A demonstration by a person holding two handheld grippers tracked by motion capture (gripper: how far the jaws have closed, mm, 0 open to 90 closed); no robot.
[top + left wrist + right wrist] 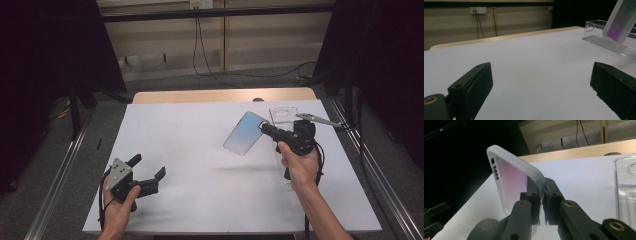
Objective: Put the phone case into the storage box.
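Phone case (245,133), frosted and tinted, is pinched by one edge in the right gripper (263,127), lifted off the white table (200,150) and tilted, just left of a clear case (283,116) lying flat on the table. Left gripper (149,175) hovers low at the near left, well away from the clear case, jaws spread wide with nothing between them.

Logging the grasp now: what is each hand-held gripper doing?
Left hand-held gripper: open, holding nothing, above the white table.
Right hand-held gripper: shut on the frosted phone case, lifted off the table.
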